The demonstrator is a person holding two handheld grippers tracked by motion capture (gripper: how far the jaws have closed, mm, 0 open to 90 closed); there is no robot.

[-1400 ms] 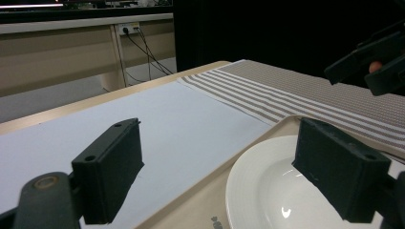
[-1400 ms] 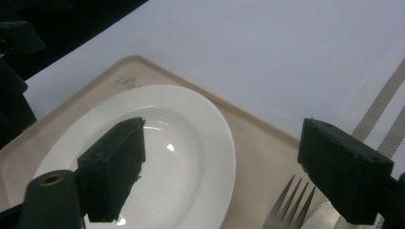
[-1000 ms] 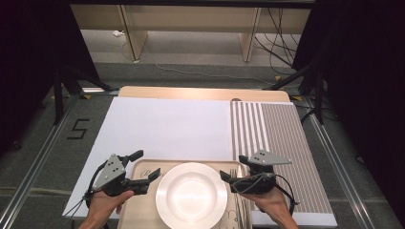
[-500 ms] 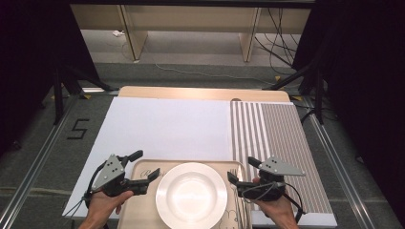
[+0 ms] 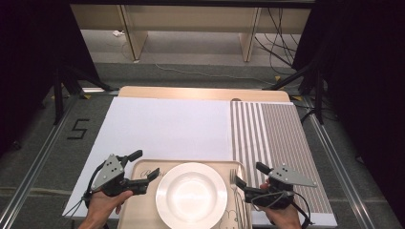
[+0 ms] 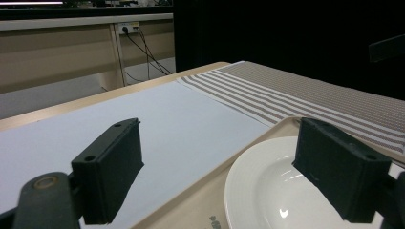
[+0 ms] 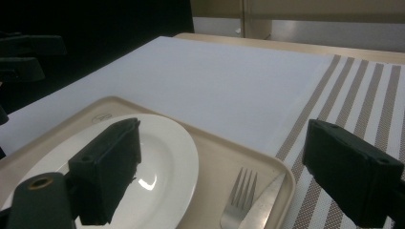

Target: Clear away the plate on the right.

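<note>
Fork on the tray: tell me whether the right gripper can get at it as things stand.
Probably yes. The right gripper is open beside the fork, which lies bare on the tray next to a knife, with nothing covering it.

Even overhead light, dark surrounds, a small glare spot on the white plate [image 7: 148, 181], near jaws soft.
</note>
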